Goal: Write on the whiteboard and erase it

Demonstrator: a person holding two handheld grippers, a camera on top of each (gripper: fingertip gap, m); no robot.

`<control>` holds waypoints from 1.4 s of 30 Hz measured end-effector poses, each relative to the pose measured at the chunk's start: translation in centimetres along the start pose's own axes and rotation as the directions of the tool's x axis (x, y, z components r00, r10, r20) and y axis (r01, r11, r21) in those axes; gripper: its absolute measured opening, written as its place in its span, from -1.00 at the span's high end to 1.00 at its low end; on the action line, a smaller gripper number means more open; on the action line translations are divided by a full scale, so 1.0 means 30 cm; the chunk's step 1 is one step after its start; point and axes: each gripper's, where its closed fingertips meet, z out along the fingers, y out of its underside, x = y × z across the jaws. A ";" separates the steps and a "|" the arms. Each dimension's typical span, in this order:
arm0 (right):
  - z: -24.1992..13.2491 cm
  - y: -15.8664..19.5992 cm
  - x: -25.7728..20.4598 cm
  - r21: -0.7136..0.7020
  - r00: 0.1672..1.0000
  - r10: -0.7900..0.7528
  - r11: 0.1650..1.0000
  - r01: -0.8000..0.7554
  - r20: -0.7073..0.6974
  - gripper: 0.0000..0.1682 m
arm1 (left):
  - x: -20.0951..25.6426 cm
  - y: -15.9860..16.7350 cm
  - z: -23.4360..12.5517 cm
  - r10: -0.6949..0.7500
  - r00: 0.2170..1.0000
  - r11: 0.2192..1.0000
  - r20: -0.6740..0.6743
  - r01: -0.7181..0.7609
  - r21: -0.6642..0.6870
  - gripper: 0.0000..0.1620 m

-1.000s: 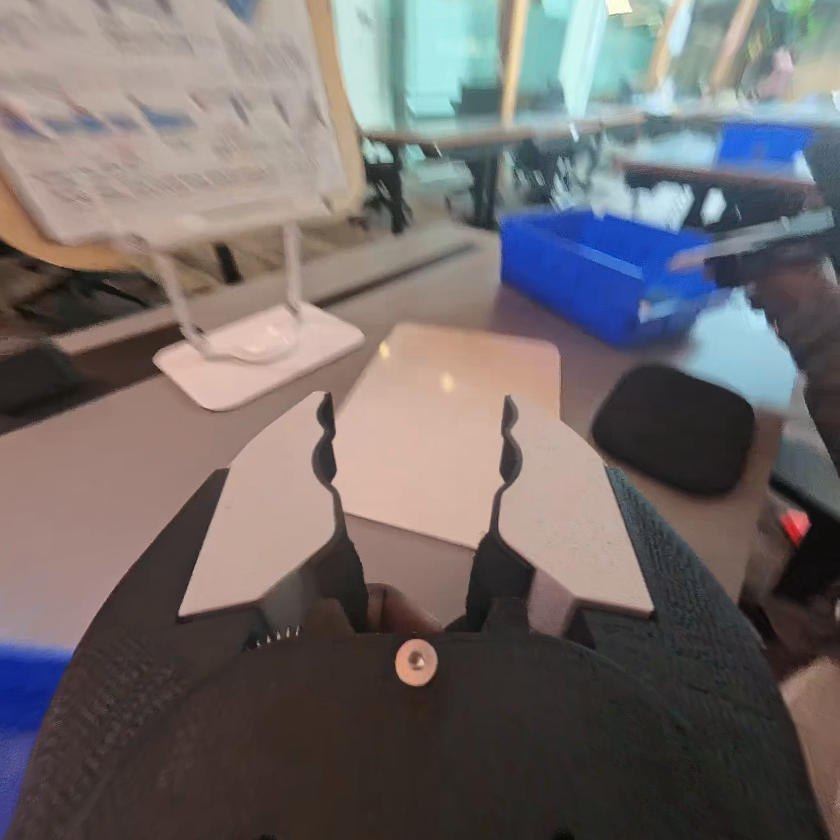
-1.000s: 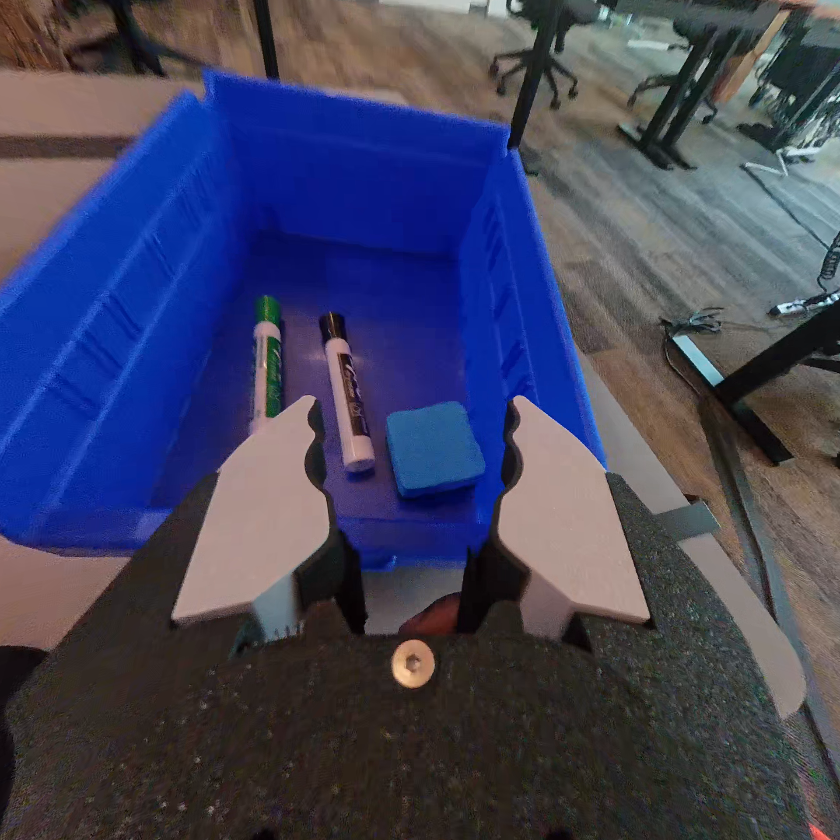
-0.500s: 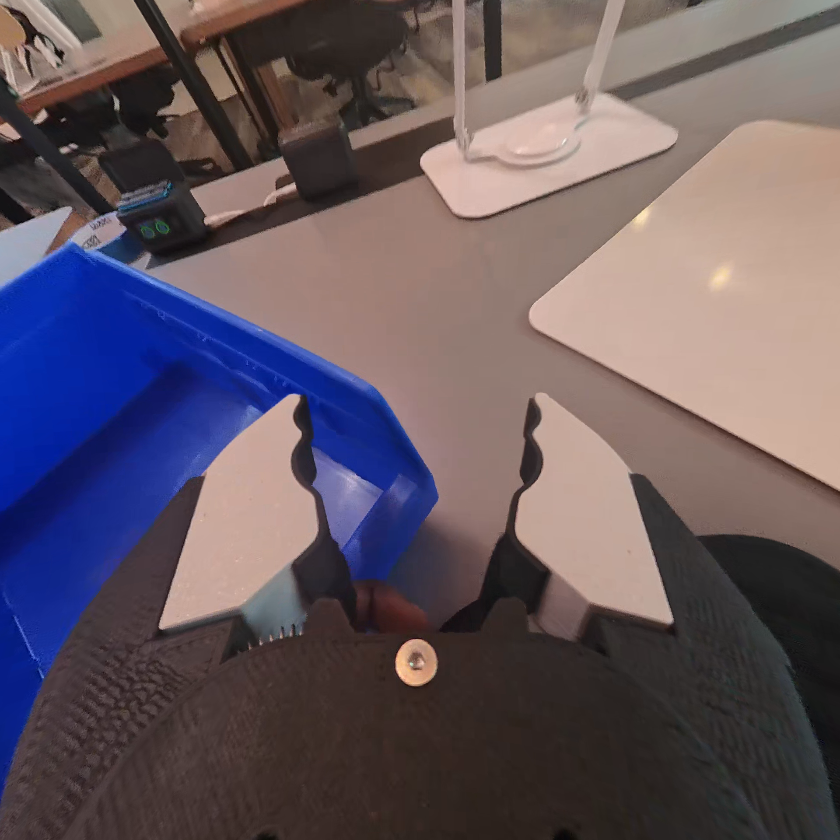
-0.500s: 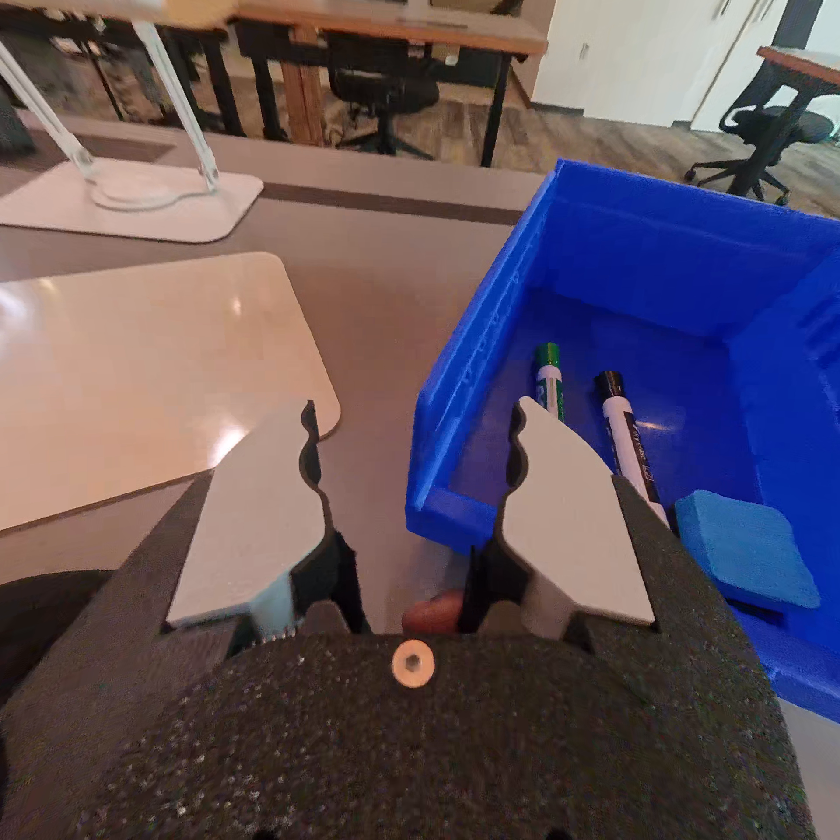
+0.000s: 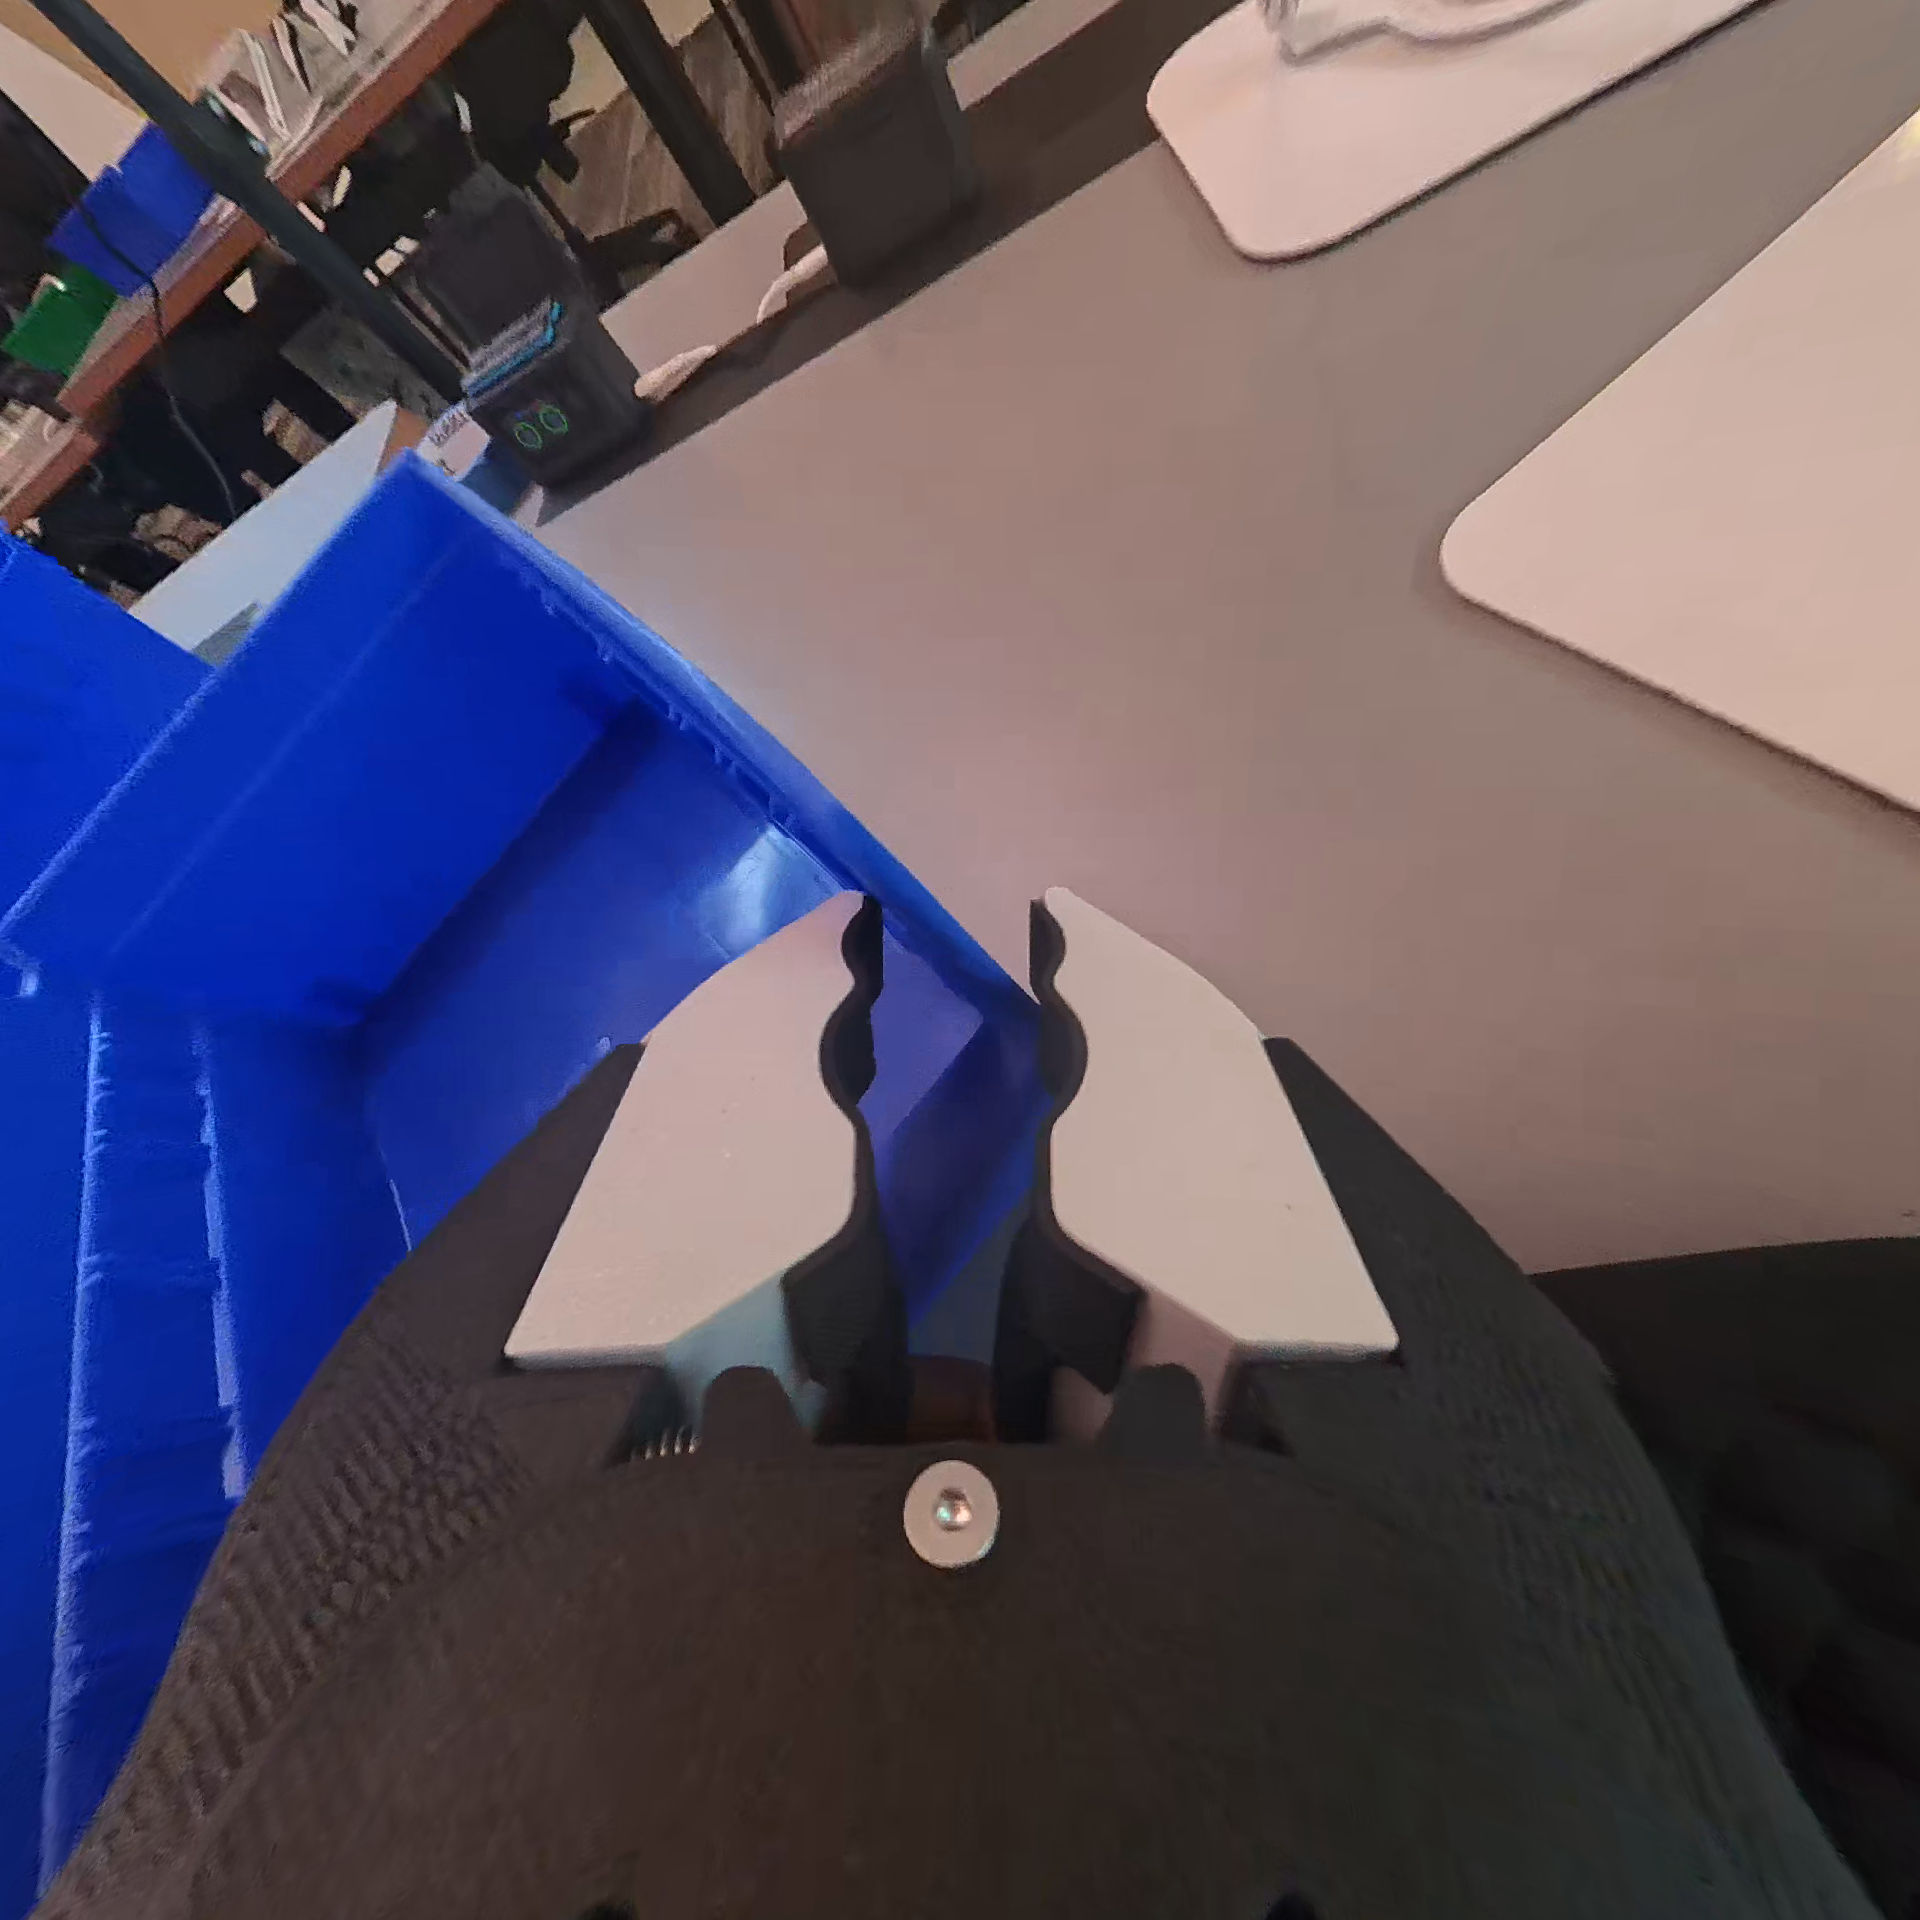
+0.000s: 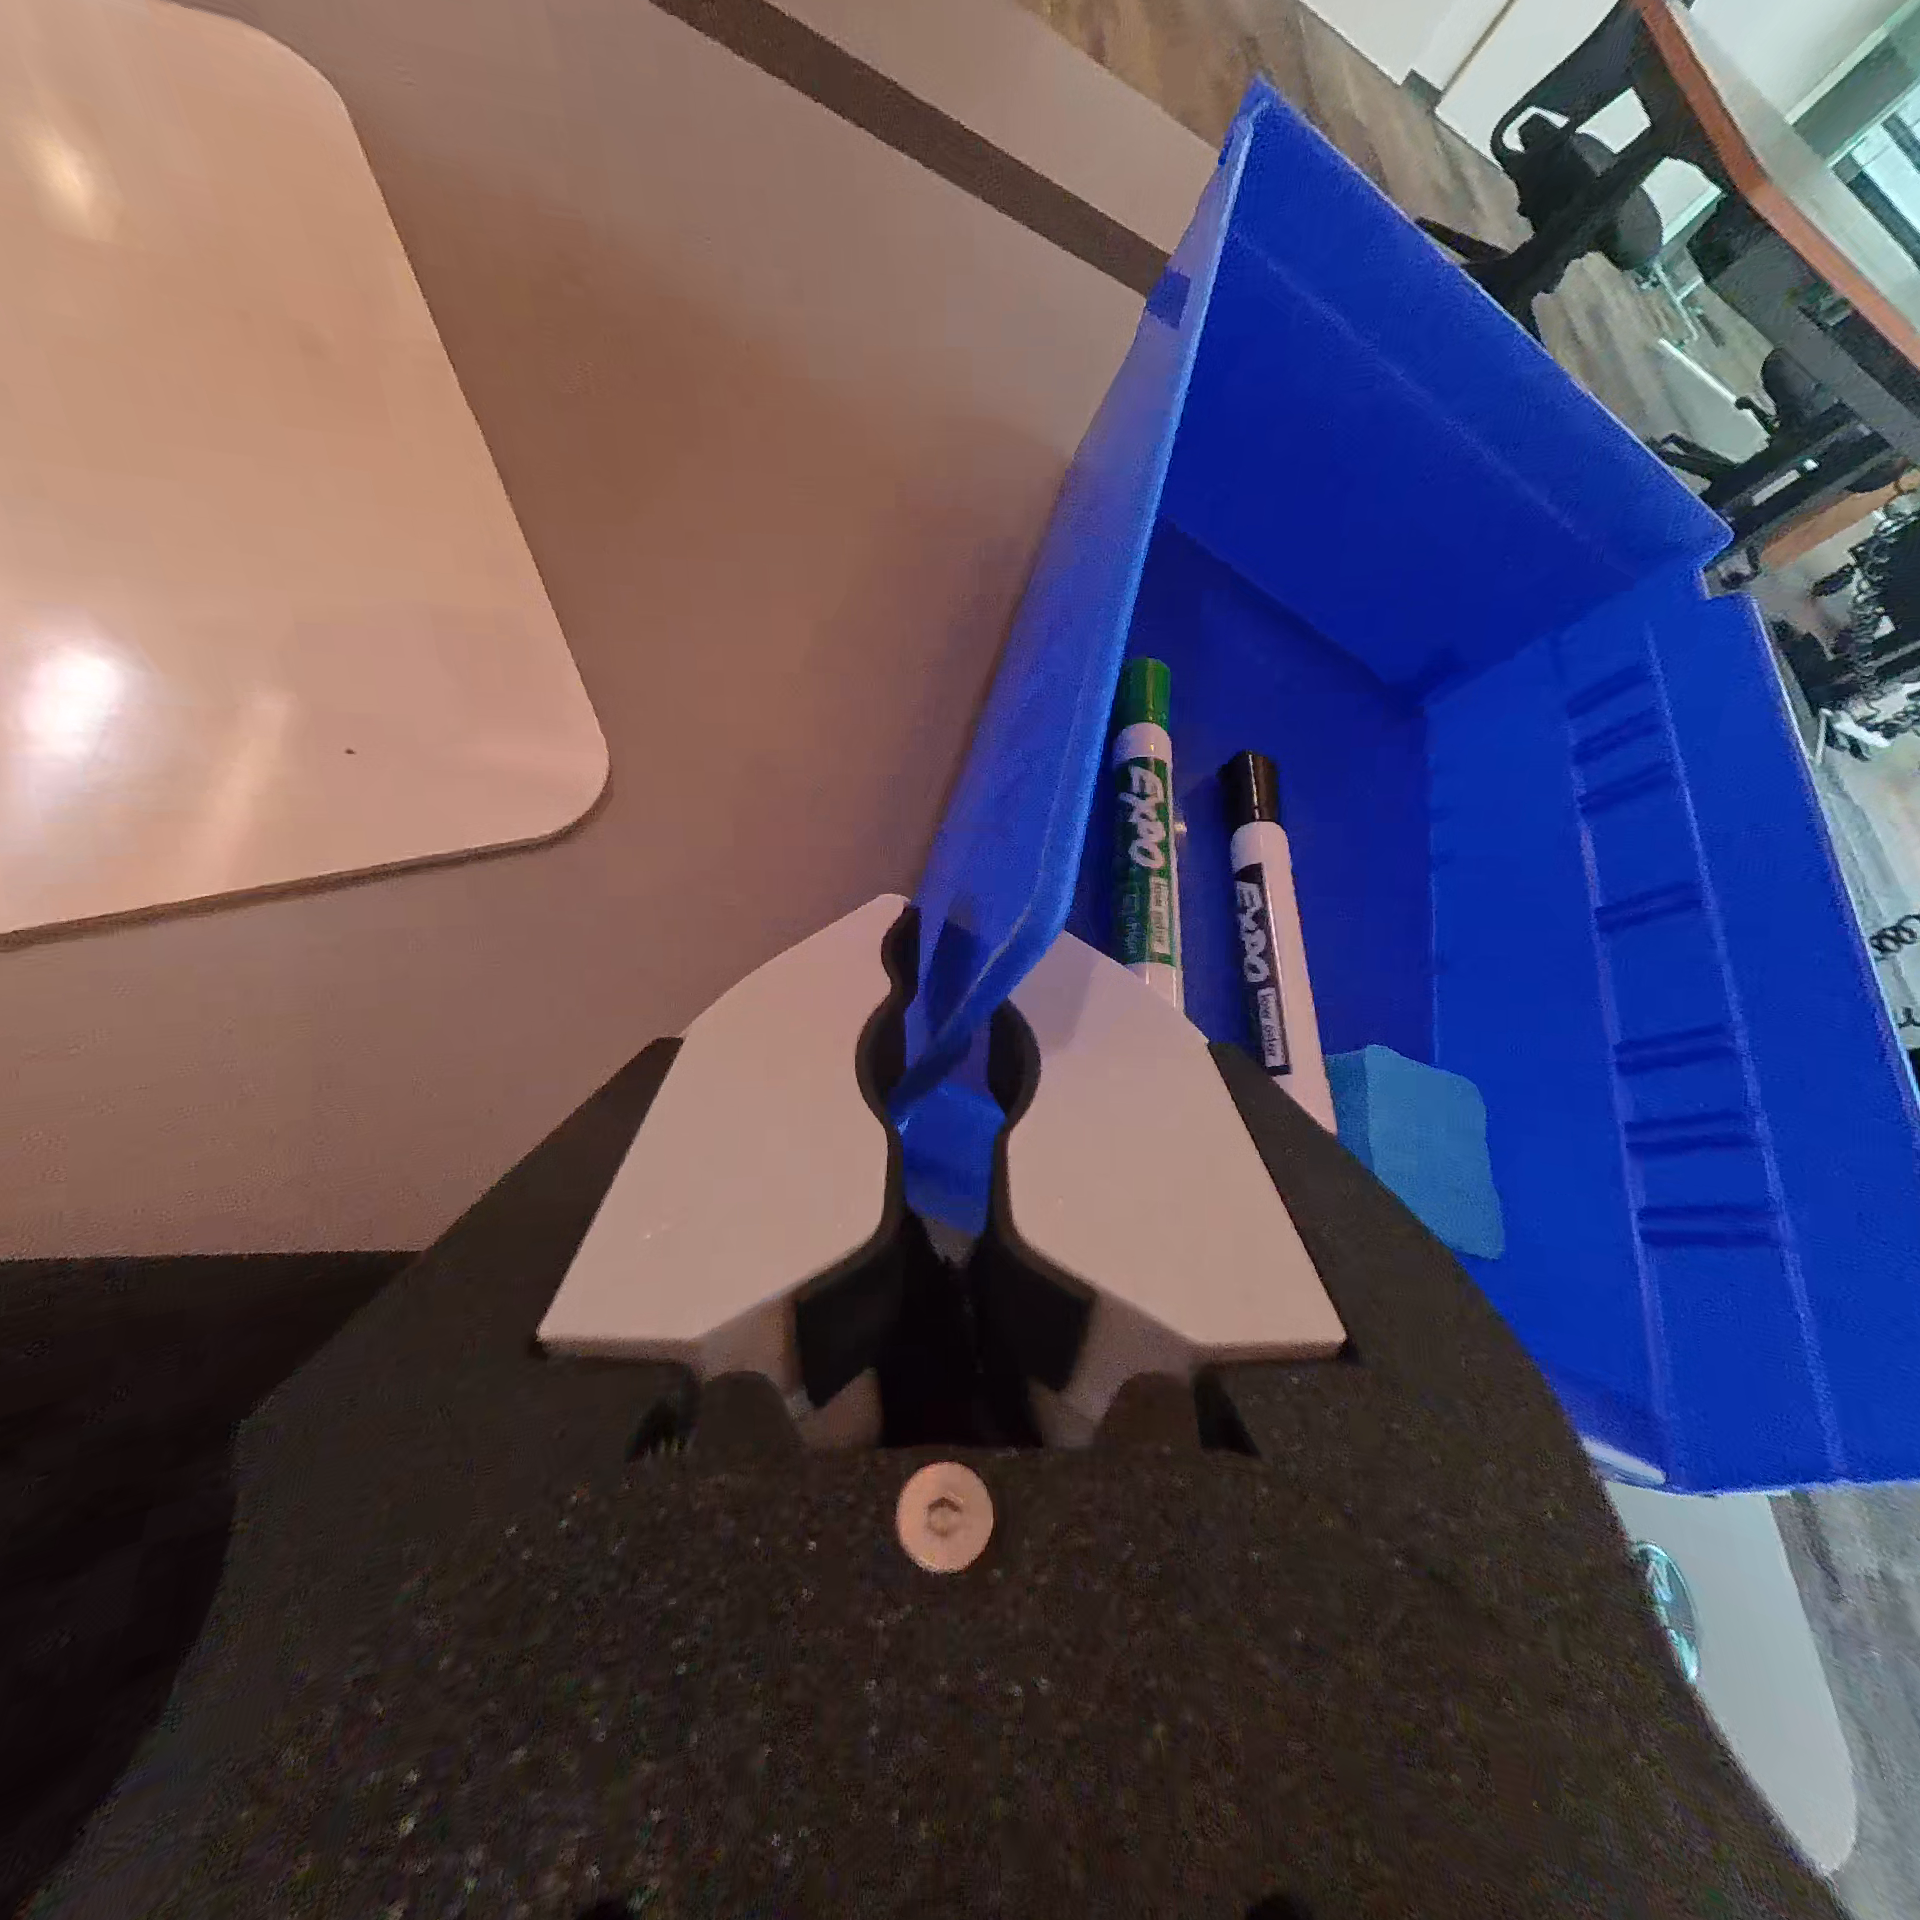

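Blue plastic fills both wrist views: each set of tongs is at the wall of a bin. The right tongs are clenched on the near corner of the right bin, which holds a green marker, a black marker and a blue eraser. The left tongs straddle the rim of the left bin with a narrow gap, apparently not yet pinching. The whiteboard lies blank on the table, between the bins. Drawing the bins closer would go best with firm, level grips low on the rim, so the markers do not roll.
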 end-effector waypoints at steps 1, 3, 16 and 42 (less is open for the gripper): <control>-0.012 -0.015 -0.009 0.021 1.000 0.008 1.000 -0.009 0.011 0.88 | 0.001 -0.017 -0.012 -0.002 1.000 1.000 -0.002 0.002 0.020 0.68; -0.042 -0.051 -0.026 0.064 1.000 0.008 0.998 -0.009 0.021 0.88 | 0.013 -0.054 -0.035 0.002 1.000 0.998 -0.010 -0.001 0.060 0.69; -0.203 -0.257 -0.351 0.234 0.971 -0.084 0.972 0.030 0.223 0.86 | 0.288 -0.187 -0.079 0.148 0.972 0.971 -0.185 -0.107 0.213 0.70; -0.405 -0.339 -0.863 0.367 0.673 -0.198 0.923 -0.117 0.712 0.41 | 0.564 -0.314 -0.228 0.189 0.868 0.901 -0.459 0.032 0.432 0.51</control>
